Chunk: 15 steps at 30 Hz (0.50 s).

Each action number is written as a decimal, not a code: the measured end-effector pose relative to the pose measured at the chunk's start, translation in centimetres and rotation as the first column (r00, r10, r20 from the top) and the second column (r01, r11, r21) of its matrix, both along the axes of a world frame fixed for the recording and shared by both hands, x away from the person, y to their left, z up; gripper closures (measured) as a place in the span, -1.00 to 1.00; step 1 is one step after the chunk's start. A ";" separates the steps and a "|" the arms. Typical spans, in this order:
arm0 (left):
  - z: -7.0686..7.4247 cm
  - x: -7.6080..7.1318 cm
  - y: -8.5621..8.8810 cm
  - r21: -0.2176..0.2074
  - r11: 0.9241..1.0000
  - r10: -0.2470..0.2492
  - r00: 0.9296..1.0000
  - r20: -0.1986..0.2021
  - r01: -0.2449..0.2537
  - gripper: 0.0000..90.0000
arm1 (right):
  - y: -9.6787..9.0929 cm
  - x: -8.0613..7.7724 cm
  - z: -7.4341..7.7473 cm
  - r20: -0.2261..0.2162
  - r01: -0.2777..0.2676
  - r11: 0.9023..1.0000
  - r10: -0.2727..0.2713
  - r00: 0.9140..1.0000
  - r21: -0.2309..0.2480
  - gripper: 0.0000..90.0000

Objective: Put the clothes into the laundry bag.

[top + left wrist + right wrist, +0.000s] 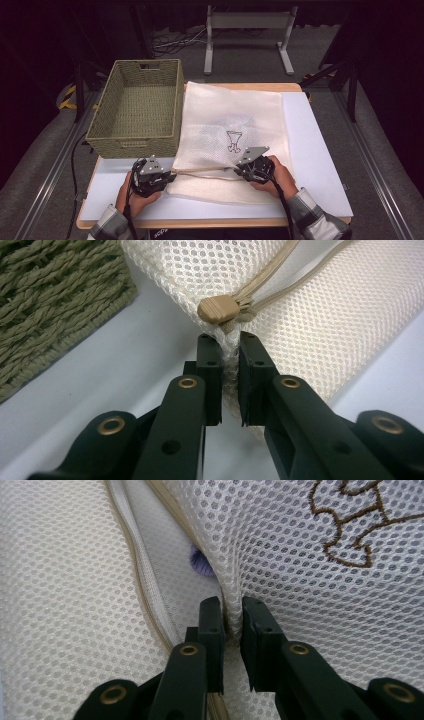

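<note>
The left gripper (229,347) pinches the cream mesh laundry bag (235,115) beside its tan zipper pull (216,309); the right gripper (231,611) clamps the opening's edge, over something purple, possibly cloth.

- Cream mesh laundry bag (232,125): lies flat on the table, right of the basket, a brown embroidered figure on its top face.
- Its near edge is open along a tan zip, pull (216,308) at the left corner.
</note>
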<state>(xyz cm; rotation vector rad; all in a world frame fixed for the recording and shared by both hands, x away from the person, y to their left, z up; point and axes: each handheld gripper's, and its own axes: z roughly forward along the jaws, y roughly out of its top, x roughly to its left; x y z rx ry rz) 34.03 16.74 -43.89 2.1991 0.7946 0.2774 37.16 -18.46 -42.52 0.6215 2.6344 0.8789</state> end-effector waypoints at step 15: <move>-0.1 -0.1 0.0 -0.013 1.000 0.005 1.000 0.007 -0.005 0.82 | -0.6 -0.5 1.0 0.026 -0.019 0.999 0.018 1.000 0.046 0.62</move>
